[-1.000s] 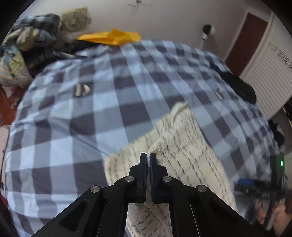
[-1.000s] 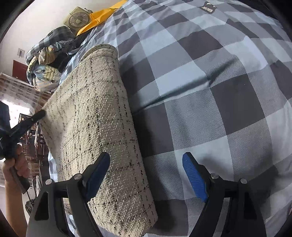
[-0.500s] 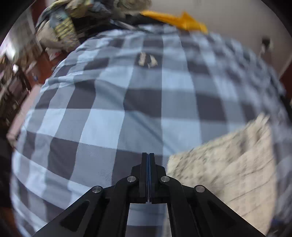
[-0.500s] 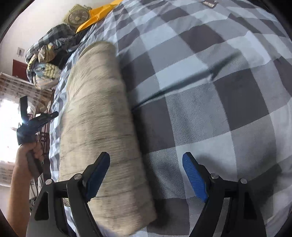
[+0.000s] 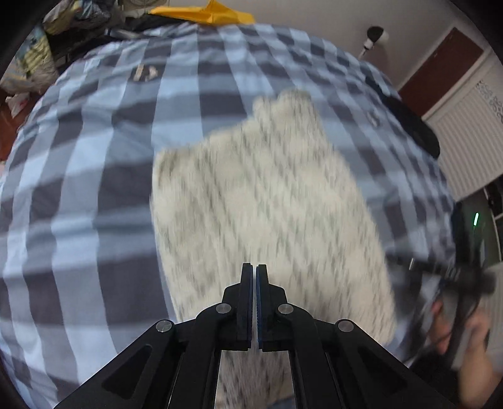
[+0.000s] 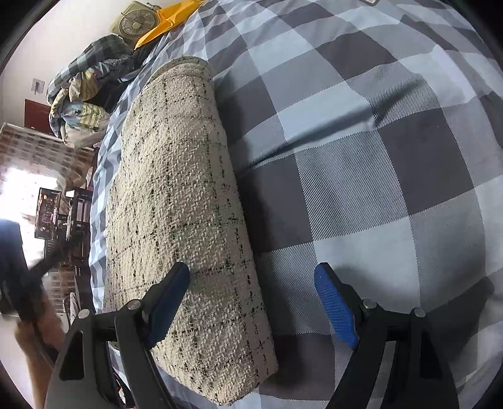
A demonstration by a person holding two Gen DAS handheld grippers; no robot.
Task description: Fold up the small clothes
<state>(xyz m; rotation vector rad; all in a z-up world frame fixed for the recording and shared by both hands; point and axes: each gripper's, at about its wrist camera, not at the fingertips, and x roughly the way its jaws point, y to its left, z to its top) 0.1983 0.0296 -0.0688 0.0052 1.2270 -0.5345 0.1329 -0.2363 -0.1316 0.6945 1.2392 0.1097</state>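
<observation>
A blue-and-grey checked bed cover (image 6: 361,163) is seen filling both views, and a cream tweed garment (image 6: 185,201) is laid folded on it in a long strip. The right gripper (image 6: 251,302) is held spread over the strip's near edge, while the left gripper (image 5: 254,277) is pressed together with nothing between its jaws above the blurred cloth.

Both cameras ride on handheld grippers and look steeply down at the checked bedspread (image 5: 94,195). The left one looks from the bed's near edge toward the far wall, close above the cream garment (image 5: 267,201). The right one looks along that garment's side, lower and closer. Both take in the garment, the bedspread and the yellow cloth (image 6: 169,22).
</observation>
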